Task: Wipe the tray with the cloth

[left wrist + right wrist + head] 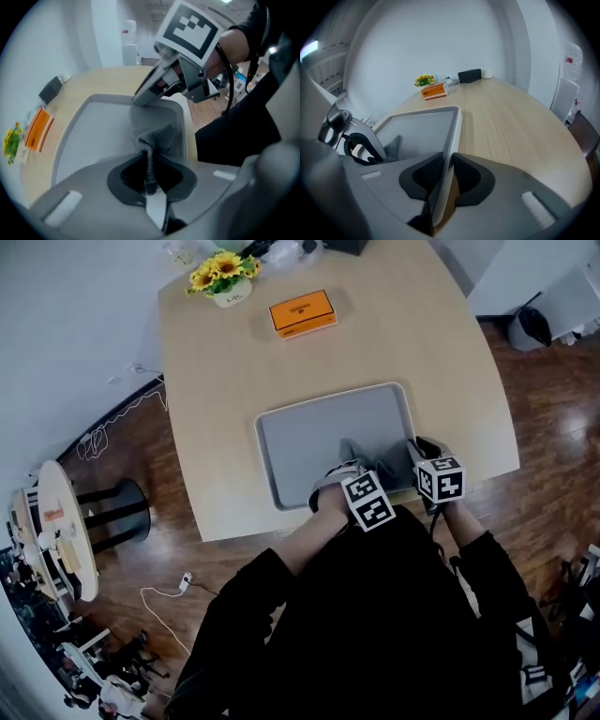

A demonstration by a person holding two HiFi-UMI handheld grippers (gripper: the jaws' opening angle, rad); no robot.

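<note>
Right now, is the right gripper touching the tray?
Touching. In the right gripper view, the right gripper is clamped on the tray rim, one pad on each side.

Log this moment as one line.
left gripper: shut on cloth | right gripper: shut on tray rim | cloth: over tray

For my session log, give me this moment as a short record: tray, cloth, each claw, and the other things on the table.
tray: grey, at the near edge of the wooden table
cloth: grey, bunched, on the tray
left claw: shut on the cloth
right claw: shut on the tray's near right rim
others: orange box and yellow flowers at the far end
</note>
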